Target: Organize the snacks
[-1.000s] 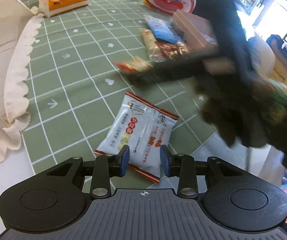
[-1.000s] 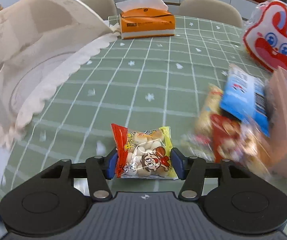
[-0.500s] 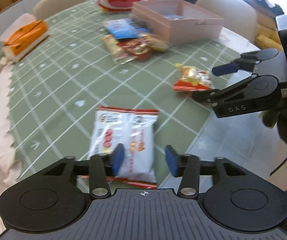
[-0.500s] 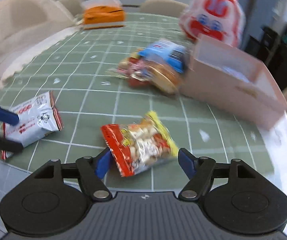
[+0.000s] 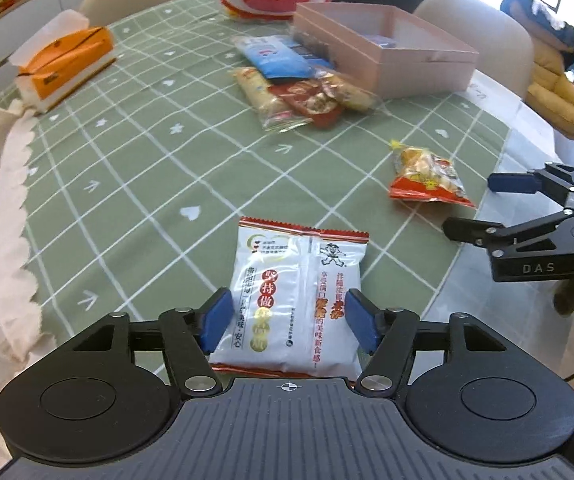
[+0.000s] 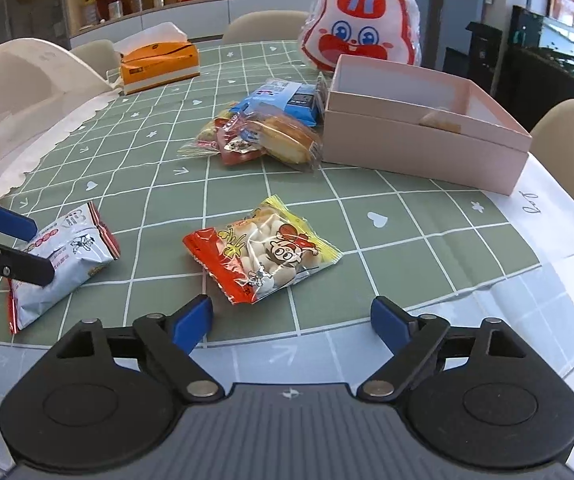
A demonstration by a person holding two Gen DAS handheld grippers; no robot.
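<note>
- At the far left, the orange tissue box [image 5: 63, 62] is seen standing well apart from the snacks; it is not involved.
- The left gripper [image 5: 289, 322] is held with its jaws parted wider than half a second ago, one blue pad on each side of the white snack packet [image 5: 299, 292]. The packet is seen lying flat on the green tablecloth [image 5: 135, 184] near the table's front edge, and no squeeze is visible, so it is judged released rather than held.
- In the middle, the pile of mixed snacks [image 6: 263, 136] is left against the pink box [image 6: 419, 140], just in front of the rabbit-shaped bag [image 6: 361, 28].
- The red-and-yellow snack bag [image 6: 263, 250], gripped one second ago, is now set down on the cloth ahead of the right gripper [image 6: 291, 322], clear of both fingers.
- The right gripper is drawn back with its jaws spread wide and nothing between them.
- Both packets are therefore judged placed apart from the pile, while the pink box is shown open with little inside, so most of the sorting is taken as not yet done.
</note>
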